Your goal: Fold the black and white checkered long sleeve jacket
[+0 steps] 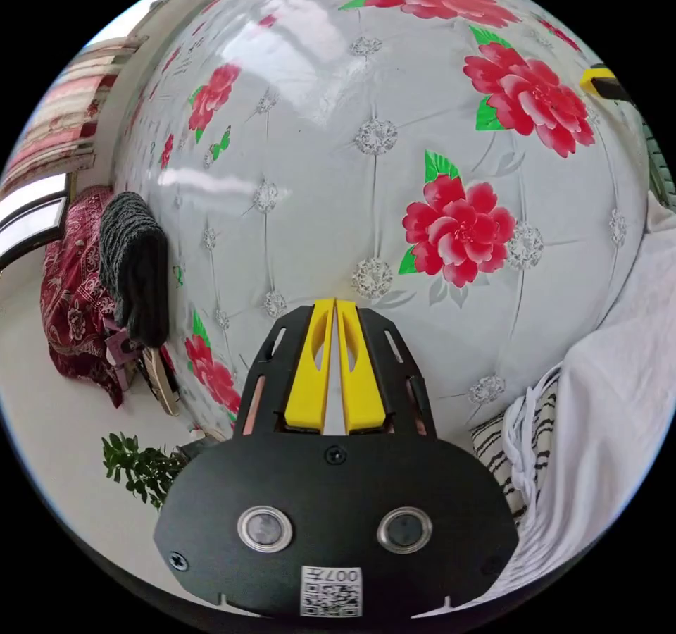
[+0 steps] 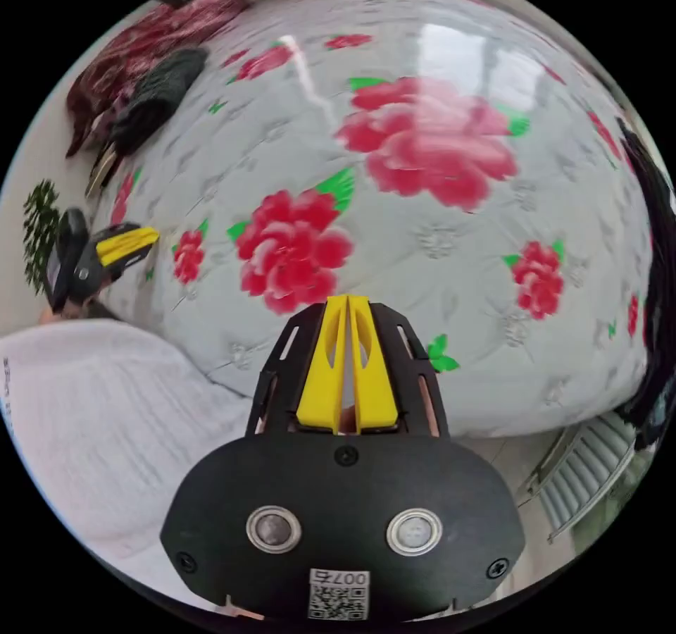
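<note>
Both grippers' fingers (image 1: 335,310) (image 2: 347,304) together, empty, over the floral bed (image 1: 394,190); jacket unseen.

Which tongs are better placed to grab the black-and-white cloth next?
Left, probably. The cloth lies close beside the left tongs. The right tongs point at bare bed. Both are shut, empty.

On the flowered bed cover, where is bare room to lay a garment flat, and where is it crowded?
The middle of the flowered cover lies bare ahead of the left tool and the right tool. It is crowded at one edge, where a dark knitted garment and a red patterned cloth lie, and near the person's white sleeve.
</note>
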The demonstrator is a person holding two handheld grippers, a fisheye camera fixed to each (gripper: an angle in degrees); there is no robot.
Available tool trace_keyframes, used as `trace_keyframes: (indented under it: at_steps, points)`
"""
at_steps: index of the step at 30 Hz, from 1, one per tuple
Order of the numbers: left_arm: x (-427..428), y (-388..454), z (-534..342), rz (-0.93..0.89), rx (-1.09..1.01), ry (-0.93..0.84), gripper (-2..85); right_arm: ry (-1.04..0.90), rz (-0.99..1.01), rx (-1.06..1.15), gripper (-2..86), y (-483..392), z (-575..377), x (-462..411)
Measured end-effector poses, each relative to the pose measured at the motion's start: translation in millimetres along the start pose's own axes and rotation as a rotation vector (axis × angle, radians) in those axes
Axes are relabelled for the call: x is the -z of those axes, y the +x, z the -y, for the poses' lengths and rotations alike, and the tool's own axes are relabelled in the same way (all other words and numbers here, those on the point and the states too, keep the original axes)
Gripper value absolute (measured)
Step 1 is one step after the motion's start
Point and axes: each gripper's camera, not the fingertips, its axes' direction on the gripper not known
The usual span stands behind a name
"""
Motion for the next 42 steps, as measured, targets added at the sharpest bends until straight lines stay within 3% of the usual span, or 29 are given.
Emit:
trace_keyframes:
  at_steps: [7,13,17,20,24,26,28,32,37,42]
  points:
    - [1.1,-11.8,22.3,-0.085,0.206,-0.133,-1.0,0.341,-0.332,-0.569,4.6,265.0,-42.6,136.1]
    - [33.8,-17.1,22.2,-0.316,0.422,-0.124,-1.0,0.541,-0.526,-0.848,11.8,437.1,-66.3,271.0]
    - [61.0,-7.9,21.8,-0.526,0.475,-0.026,-1.0,0.500,-0.510,-0.918,15.6,510.6,-61.4,306.9]
    - [70.7,-5.4,18.4,-0.514,0.477,-0.029,-1.0,0.473,-0.511,-0.957,16.3,553.8,-60.2,317.7]
    - [85.8,-1.8,10.9,-0.529,0.411,0.070,-1.0,0.235,-0.352,-0.974,13.7,611.9,-38.8,287.9]
    - [88.2,0.0,10.1,-0.530,0.392,0.071,-1.0,0.126,-0.442,-0.974,10.7,617.1,-26.4,276.9]
    - [89.2,1.6,8.4,-0.531,0.383,0.073,-1.0,0.052,-0.597,-0.862,5.1,606.3,-10.7,268.4]
    - [91.6,4.1,-2.1,-0.518,0.355,0.108,-1.0,0.161,-0.472,-0.680,1.5,584.5,-8.1,275.5]
    - [95.7,0.6,-22.3,-0.497,0.288,0.195,-0.9,0.442,-0.014,-0.323,0.0,520.2,-23.7,306.8]
    - [108.7,-25.5,-58.8,-0.577,0.311,0.386,-0.3,0.434,0.235,0.033,-0.2,396.3,-3.2,282.1]
